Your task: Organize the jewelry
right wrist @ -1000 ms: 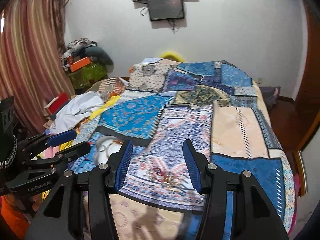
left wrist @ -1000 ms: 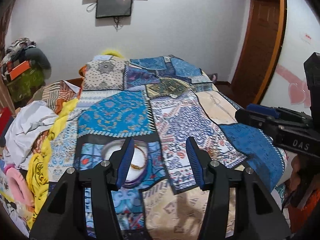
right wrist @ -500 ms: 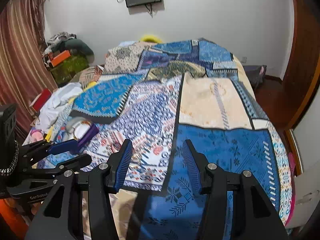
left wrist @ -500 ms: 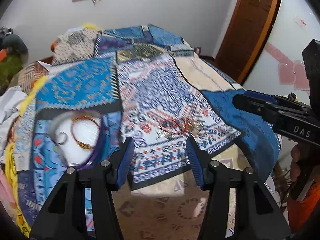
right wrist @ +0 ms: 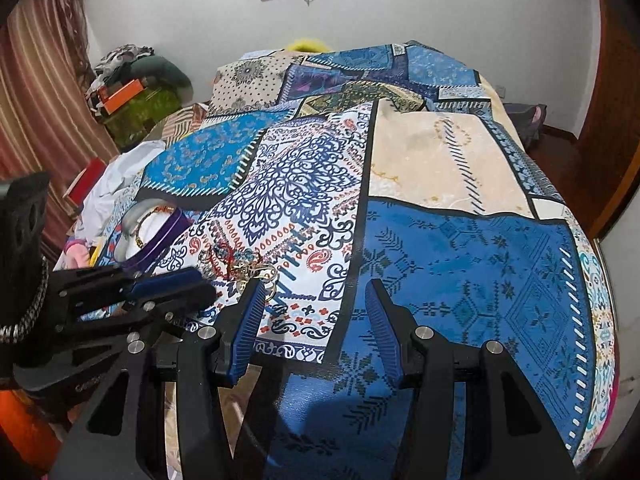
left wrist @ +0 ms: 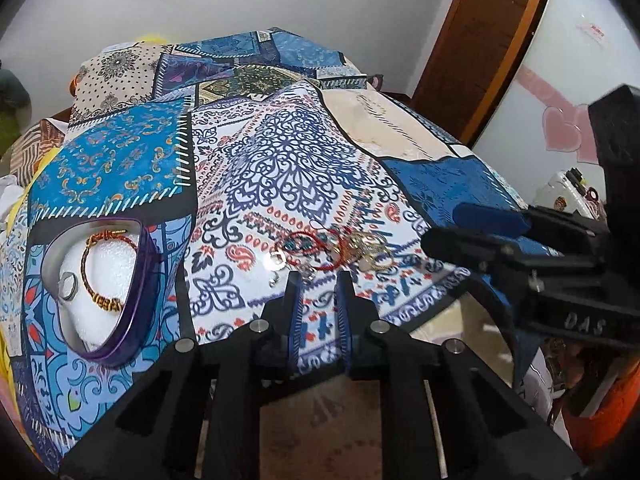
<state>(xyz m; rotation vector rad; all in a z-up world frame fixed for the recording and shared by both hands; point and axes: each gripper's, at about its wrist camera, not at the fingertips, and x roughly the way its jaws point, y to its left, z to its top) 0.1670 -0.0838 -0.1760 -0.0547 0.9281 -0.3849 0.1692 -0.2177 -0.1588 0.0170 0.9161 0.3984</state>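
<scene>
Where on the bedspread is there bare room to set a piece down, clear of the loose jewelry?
The solid blue patch ahead of the right gripper and the beige patch beyond it lie bare. It is crowded around the jewelry pile at the left gripper, and the purple-rimmed tin already holds a bracelet.

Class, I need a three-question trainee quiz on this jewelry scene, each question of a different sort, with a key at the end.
1. True or false: the tin already holds a bracelet and a ring.
2. Which claw has the wider gap between its fingers? A) left claw B) right claw
3. Fill in: the loose jewelry pile lies on the ______, just ahead of the left claw's tips.

Key: 1 true; 2 B; 3 bedspread.
</scene>
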